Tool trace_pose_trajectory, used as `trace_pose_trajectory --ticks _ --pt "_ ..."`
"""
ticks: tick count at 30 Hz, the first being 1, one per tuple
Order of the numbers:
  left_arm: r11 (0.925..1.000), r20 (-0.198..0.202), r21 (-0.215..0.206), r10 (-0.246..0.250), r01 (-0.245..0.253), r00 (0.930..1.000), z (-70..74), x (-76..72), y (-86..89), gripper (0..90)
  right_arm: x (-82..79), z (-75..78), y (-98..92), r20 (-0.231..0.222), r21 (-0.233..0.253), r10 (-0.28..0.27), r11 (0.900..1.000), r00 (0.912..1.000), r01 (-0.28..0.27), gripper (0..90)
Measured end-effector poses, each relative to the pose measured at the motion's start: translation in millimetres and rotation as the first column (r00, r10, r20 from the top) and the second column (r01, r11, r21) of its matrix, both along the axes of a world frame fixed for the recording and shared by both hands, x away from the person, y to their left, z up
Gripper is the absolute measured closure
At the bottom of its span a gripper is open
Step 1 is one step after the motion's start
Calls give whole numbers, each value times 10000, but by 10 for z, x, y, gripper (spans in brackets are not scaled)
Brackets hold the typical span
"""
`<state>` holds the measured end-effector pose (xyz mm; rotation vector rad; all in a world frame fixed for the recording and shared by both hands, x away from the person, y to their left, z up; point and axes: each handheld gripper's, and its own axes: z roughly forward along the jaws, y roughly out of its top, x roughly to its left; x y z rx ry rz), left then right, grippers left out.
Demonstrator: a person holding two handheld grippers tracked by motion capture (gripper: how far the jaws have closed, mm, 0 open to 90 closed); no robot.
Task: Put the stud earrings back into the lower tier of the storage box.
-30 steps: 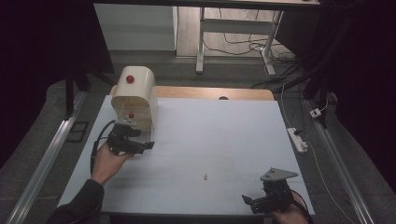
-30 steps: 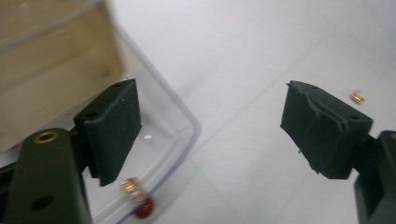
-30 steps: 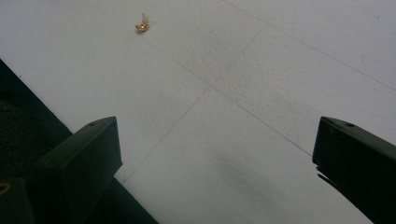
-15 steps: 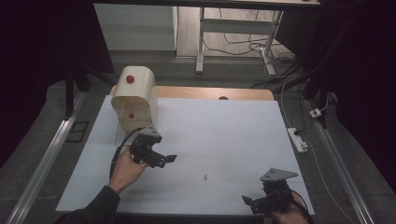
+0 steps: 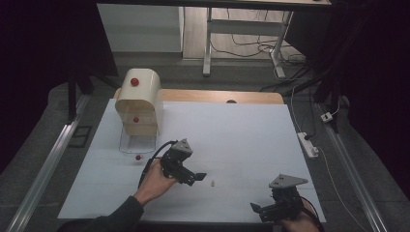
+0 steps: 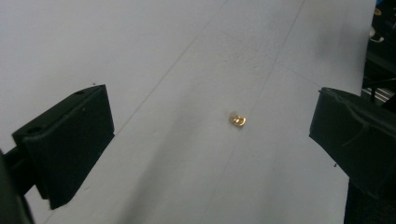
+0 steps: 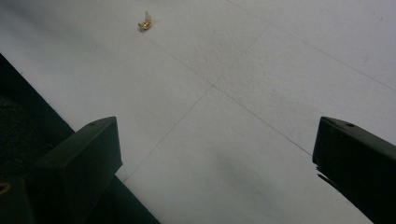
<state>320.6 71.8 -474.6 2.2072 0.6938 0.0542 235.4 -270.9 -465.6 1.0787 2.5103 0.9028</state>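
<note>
At the far left of the white table sheet (image 5: 251, 130) a cream round-topped box with red knobs (image 5: 139, 101) stands, a small red bead (image 5: 138, 157) lying before it. Nearer the middle, the left gripper (image 5: 199, 177) is held with its jaws wide apart, aimed at the tiny gold-coloured metal piece (image 6: 238, 120), which lies just beyond them. The jaws should be lowered level astride it, then closed slowly so that it is not flicked away. At the right, the right gripper (image 5: 257, 209) is likewise spread wide, resting near the table's front edge.
</note>
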Motion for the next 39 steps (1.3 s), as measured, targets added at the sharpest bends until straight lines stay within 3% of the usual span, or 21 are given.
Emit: trace_pose_trajectory --ticks 6,8,12,17,22,26,30,33,39 --pt "9972 27 487 -562 560 9984 -94 -16 -263 0 -1 -2 3 6 -24 32 10000 10000 -32 11" --pt "9967 16 470 -663 662 9978 -137 -20 -326 0 -3 -1 3 21 -11 29 10000 10000 -29 11" --pt "9958 -83 602 -681 685 9976 -253 -14 -382 5 -1 -2 1 1 -12 35 10000 10000 -35 11" --pt "9907 99 1095 -821 806 9966 -389 -51 -530 41 -5 -1 10 -5 -58 75 10000 10000 -75 11" --pt "9822 240 1525 -1145 1095 9931 -493 -91 -588 182 -4 -1 2 15 -25 65 10000 10000 -65 11" --pt "9823 271 1493 -1186 1133 9926 -550 -98 -573 348 -8 -1 7 44 -38 79 10000 10000 -79 11" --pt "9825 413 1453 -1240 1169 9914 -548 -104 -560 468 -8 -1 9 24 -59 90 9999 10000 -90 11" --pt "9788 743 1713 -1262 1120 9892 -549 -142 -579 538 -9 -2 10 38 -78 72 9999 10000 -72 11" --pt "9760 715 1777 -1407 1262 9875 -538 -163 -594 688 -10 -2 12 23 -97 90 9999 10000 -90 11"
